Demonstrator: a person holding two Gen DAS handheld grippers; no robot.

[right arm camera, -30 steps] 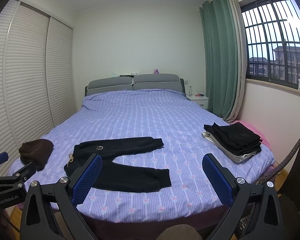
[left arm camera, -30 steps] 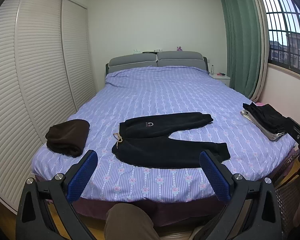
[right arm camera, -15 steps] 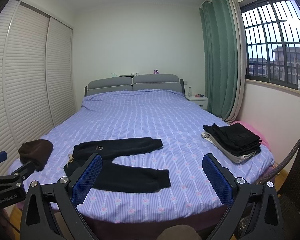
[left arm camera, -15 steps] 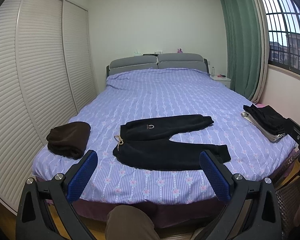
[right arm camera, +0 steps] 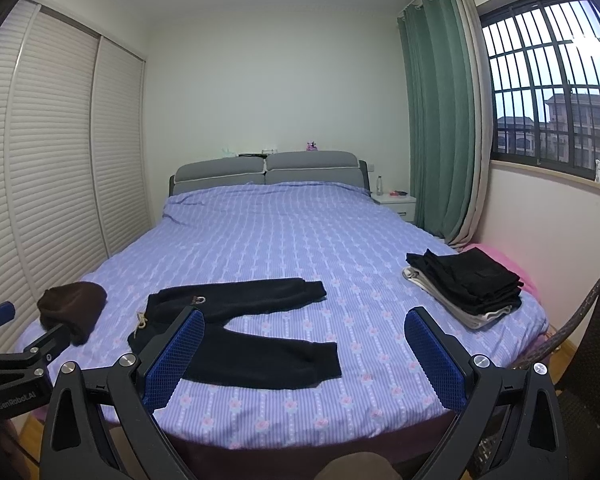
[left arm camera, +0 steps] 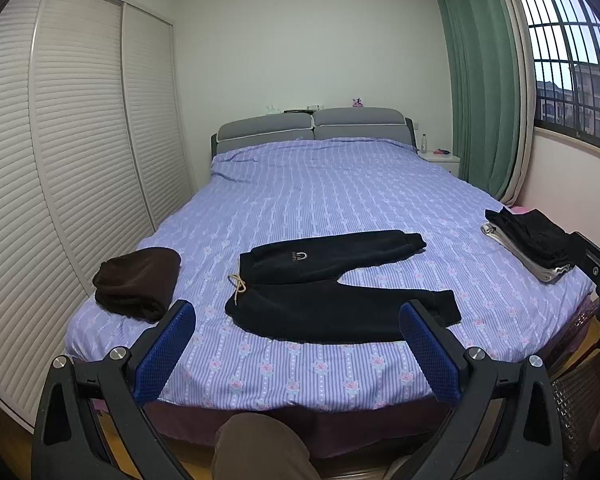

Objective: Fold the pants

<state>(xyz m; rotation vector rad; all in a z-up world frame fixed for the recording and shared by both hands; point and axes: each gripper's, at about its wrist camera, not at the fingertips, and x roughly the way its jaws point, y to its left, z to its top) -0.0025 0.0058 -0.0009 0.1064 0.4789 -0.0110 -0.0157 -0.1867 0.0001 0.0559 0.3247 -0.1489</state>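
Note:
Black pants (left arm camera: 328,280) lie spread flat near the foot of the bed (left arm camera: 340,188), waistband and tan drawstring to the left, legs splayed apart to the right. They also show in the right wrist view (right arm camera: 236,328). My left gripper (left arm camera: 298,320) is open and empty, held off the foot edge of the bed, short of the pants. My right gripper (right arm camera: 304,328) is open and empty, also short of the bed edge, to the right of the left one.
A brown folded garment (left arm camera: 138,282) lies at the bed's left front corner. A stack of folded dark and light clothes (right arm camera: 464,286) sits at the right edge. Louvered wardrobe doors (left arm camera: 60,160) stand left, a wicker chair (right arm camera: 588,340) right, my knee (left arm camera: 260,448) below.
Both grippers have drawn back and tilted up slightly, so the bed sits a little lower in view. The pants and the jaws have not changed.

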